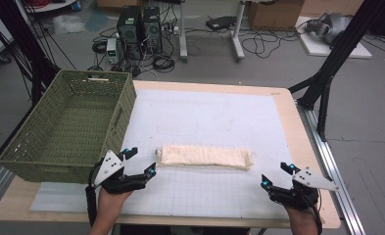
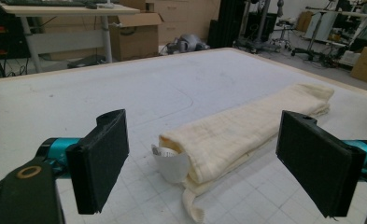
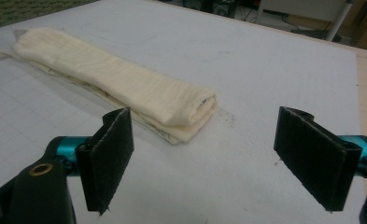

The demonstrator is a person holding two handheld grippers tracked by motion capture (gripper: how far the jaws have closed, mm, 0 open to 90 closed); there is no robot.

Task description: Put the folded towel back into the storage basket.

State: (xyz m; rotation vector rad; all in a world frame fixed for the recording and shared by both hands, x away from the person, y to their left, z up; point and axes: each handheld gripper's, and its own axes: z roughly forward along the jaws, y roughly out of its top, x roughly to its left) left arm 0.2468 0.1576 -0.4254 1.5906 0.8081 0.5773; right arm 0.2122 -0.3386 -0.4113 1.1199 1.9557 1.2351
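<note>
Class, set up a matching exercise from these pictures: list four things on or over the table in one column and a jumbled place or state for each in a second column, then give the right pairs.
Things:
1. basket
2. folded cloth
3. left gripper
4. right gripper

Places or states:
A. lies lengthwise in the middle of the white mat
B. open, near the cloth's right end
C. green, empty, at the table's left edge
D. open, near the cloth's left end, where a white label sticks out

Pairs: 1-C, 2-A, 3-D, 4-B
</note>
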